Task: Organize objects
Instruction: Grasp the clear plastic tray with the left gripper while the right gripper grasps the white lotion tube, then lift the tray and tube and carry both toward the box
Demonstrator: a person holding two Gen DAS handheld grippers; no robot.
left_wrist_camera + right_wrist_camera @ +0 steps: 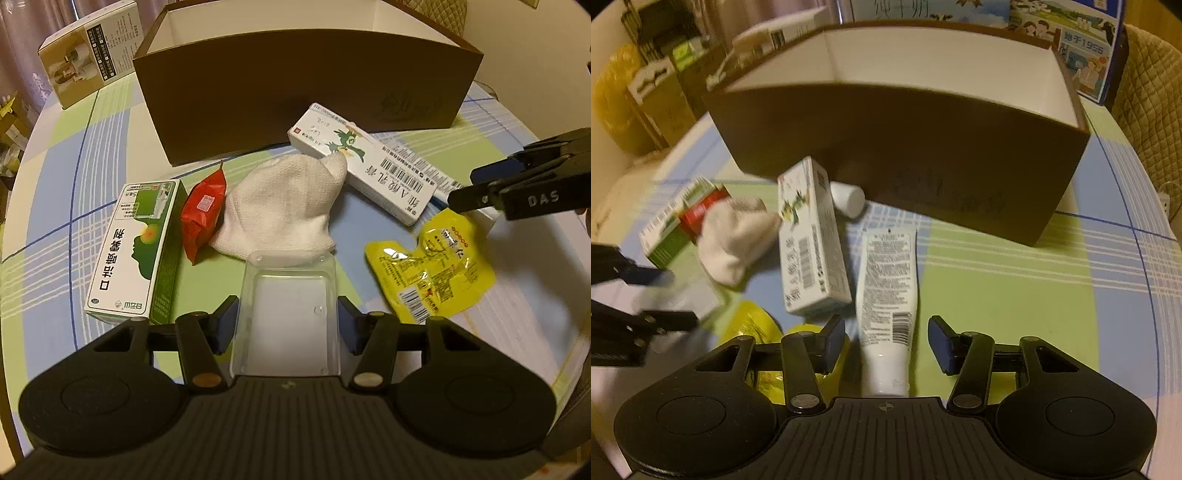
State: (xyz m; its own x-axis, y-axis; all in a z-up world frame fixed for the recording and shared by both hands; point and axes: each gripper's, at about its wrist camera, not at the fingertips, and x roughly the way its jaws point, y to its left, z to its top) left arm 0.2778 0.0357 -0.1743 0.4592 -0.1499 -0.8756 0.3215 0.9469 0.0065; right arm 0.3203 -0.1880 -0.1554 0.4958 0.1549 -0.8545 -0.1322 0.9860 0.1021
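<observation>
My left gripper (pixel 288 326) is shut on a clear plastic tray (pixel 288 295), its pads against both tray sides. Ahead lie a white sock (pixel 284 206), a red packet (pixel 203 214), a green-and-white medicine box (pixel 136 251), a long white ointment box (pixel 369 166) and a yellow pouch (pixel 432 266). Behind them stands an open brown cardboard box (pixel 295 92). My right gripper (pixel 886 343) is open and straddles a white tube (pixel 886 280) lying on the table, with a gap on each side. It shows at the right edge of the left wrist view (pixel 465 188). The left gripper (pixel 679 295) appears blurred.
The checked tablecloth (pixel 1015 280) covers a round table. A small white bottle (pixel 849 199) lies against the brown box (pixel 905 147). A printed carton (pixel 92 48) stands at the back left, a blue illustrated carton (pixel 1071 37) and a quilted chair back (pixel 1152 92) behind the box.
</observation>
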